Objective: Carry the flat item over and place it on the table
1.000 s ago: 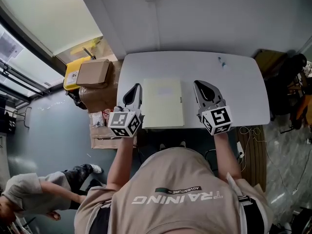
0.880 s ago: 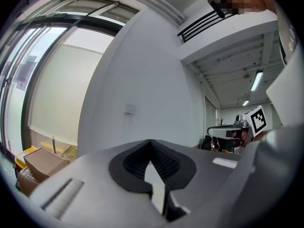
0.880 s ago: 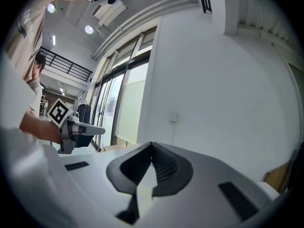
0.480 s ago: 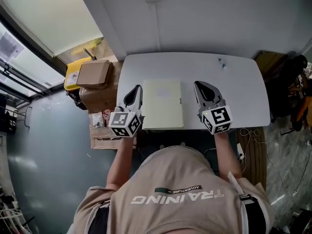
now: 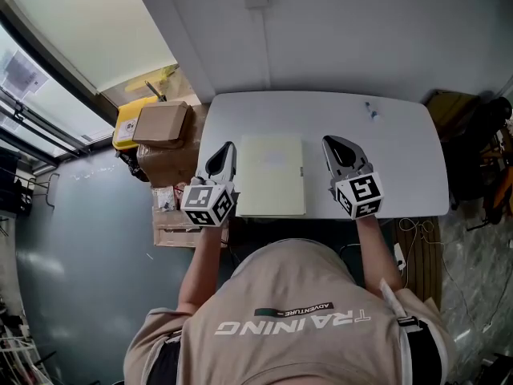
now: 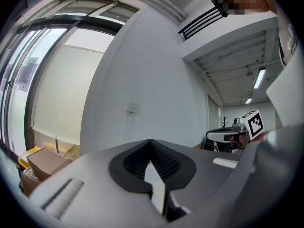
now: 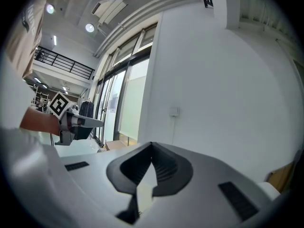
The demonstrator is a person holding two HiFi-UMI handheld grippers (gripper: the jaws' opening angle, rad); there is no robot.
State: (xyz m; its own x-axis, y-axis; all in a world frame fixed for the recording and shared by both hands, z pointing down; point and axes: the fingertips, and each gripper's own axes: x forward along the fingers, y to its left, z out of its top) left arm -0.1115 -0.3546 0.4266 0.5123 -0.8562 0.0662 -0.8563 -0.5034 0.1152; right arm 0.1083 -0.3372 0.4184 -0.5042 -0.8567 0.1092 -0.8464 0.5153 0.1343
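Left tongs [image 6: 151, 145] are pressed together at the tips, with nothing pinched between them. The right tongs [image 7: 152, 147] are the same, tips closed and empty. Both are held out level over the near part of the white tabletop [image 5: 401, 155], one on each side of the flat item [image 5: 271, 175]. This is a pale yellow-green pad that lies flat on the tabletop, its near edge close to the tabletop's near edge. The left tongs sit just beside its left edge and the right tongs a little further off its right edge, and neither grips it. Toward the far right of the tabletop lies a small blue object [image 5: 370, 111], too small to identify. Left of the tabletop, on the floor, cardboard boxes [image 5: 162, 123] are stacked beside a yellow bin [image 5: 127, 123].
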